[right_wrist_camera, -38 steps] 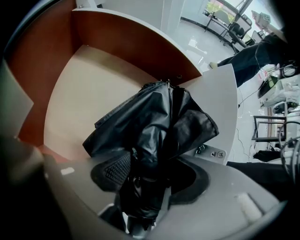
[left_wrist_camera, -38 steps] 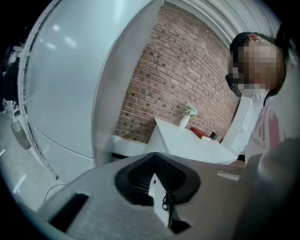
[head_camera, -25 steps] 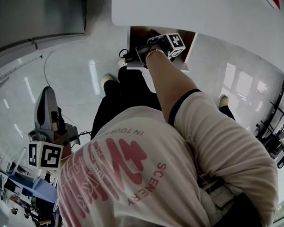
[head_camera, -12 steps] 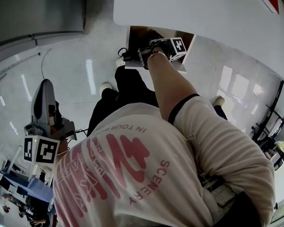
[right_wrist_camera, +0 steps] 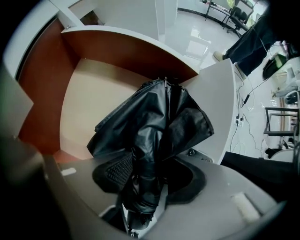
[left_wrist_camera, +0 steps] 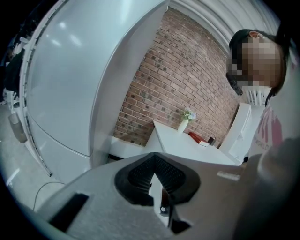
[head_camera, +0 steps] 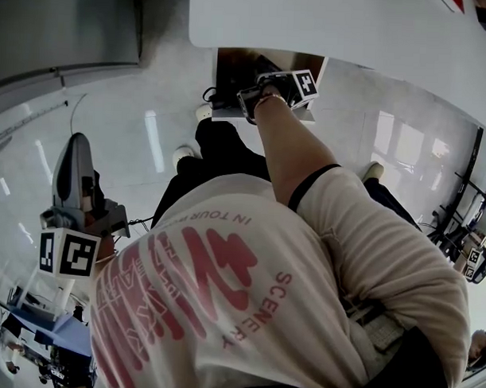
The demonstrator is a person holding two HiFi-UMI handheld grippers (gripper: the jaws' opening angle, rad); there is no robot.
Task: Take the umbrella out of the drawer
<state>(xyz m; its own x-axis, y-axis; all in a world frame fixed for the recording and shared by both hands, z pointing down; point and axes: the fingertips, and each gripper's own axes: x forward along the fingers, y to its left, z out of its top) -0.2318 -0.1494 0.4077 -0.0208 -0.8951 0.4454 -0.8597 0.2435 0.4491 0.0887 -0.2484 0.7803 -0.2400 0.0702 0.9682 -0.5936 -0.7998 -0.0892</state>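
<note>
Right gripper view: the right gripper [right_wrist_camera: 150, 172] has just been closing its jaws and they're clamped on the folded black umbrella [right_wrist_camera: 157, 126], whose far end reaches down into the open drawer [right_wrist_camera: 89, 98]. Meanwhile the left gripper [left_wrist_camera: 153, 165] hangs out left, jaws together, empty.

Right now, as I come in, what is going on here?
A person works with a gripper in each hand. The right gripper reaches down into the open drawer, and its jaws have just been closing on the folded black umbrella, which stands between them. The left gripper is shut and empty, off to the side.
</note>
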